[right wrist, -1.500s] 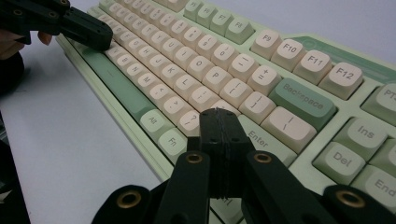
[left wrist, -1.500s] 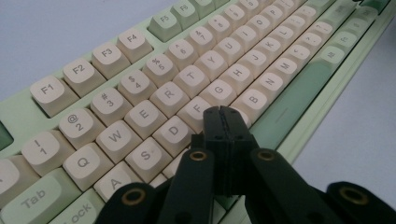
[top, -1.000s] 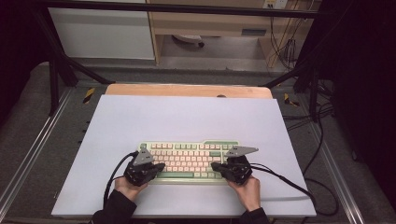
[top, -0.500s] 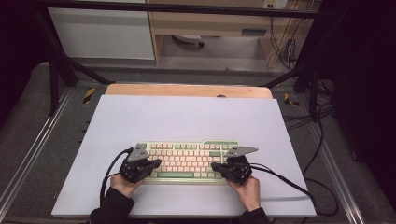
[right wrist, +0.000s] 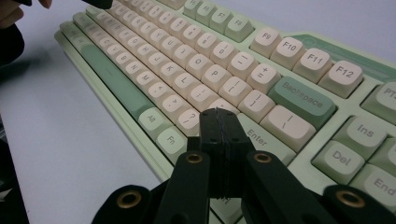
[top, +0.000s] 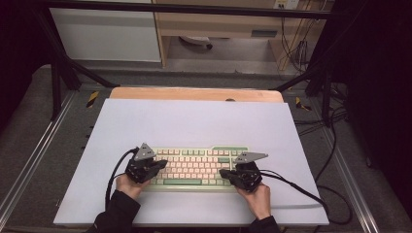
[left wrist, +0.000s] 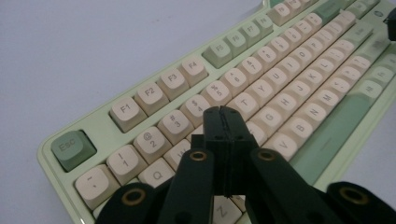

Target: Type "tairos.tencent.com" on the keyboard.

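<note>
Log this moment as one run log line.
left gripper: shut, over keyboard left end | right gripper: shut, over right end near Enter | nothing held

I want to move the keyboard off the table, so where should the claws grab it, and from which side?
Probably by the two short ends of the keyboard, one claw from each side. It lies flat and long, its top all loose keys, with bare rim at the ends. The left claw and right claw sit shut and would need to open.
</note>
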`<state>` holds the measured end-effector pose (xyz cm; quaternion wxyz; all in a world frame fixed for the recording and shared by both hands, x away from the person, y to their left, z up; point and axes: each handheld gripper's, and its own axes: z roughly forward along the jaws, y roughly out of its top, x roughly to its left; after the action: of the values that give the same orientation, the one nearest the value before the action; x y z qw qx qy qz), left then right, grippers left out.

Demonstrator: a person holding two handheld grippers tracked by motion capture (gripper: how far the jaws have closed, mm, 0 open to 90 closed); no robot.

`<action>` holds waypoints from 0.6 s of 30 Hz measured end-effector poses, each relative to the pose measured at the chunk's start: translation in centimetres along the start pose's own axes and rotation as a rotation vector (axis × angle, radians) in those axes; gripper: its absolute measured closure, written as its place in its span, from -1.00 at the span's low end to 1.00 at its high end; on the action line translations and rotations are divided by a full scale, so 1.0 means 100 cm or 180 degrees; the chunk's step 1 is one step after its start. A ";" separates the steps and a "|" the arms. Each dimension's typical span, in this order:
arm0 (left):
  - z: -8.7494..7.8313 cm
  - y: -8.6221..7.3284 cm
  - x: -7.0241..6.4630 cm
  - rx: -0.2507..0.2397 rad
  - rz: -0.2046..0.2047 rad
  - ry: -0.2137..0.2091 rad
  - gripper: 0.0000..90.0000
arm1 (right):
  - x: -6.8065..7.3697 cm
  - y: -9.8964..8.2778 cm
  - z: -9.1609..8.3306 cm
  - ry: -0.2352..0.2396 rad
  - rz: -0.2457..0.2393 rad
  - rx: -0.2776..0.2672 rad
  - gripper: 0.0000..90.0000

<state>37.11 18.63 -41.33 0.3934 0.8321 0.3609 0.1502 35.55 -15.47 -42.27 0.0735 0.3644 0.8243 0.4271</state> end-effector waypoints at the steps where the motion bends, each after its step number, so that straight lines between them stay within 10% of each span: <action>1: 0.002 0.000 0.001 0.0007 -0.0012 0.0000 1.00 | 0.000 0.000 0.000 0.0000 -0.0006 -0.0002 1.00; 18: 0.016 0.000 0.006 0.0059 -0.0022 0.0051 1.00 | 0.000 0.000 -0.001 -0.0003 -0.0004 -0.0014 1.00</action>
<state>38.37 18.21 -42.43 0.3833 0.8333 0.3683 0.1522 35.50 -15.49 -42.22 0.0750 0.3639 0.8235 0.4287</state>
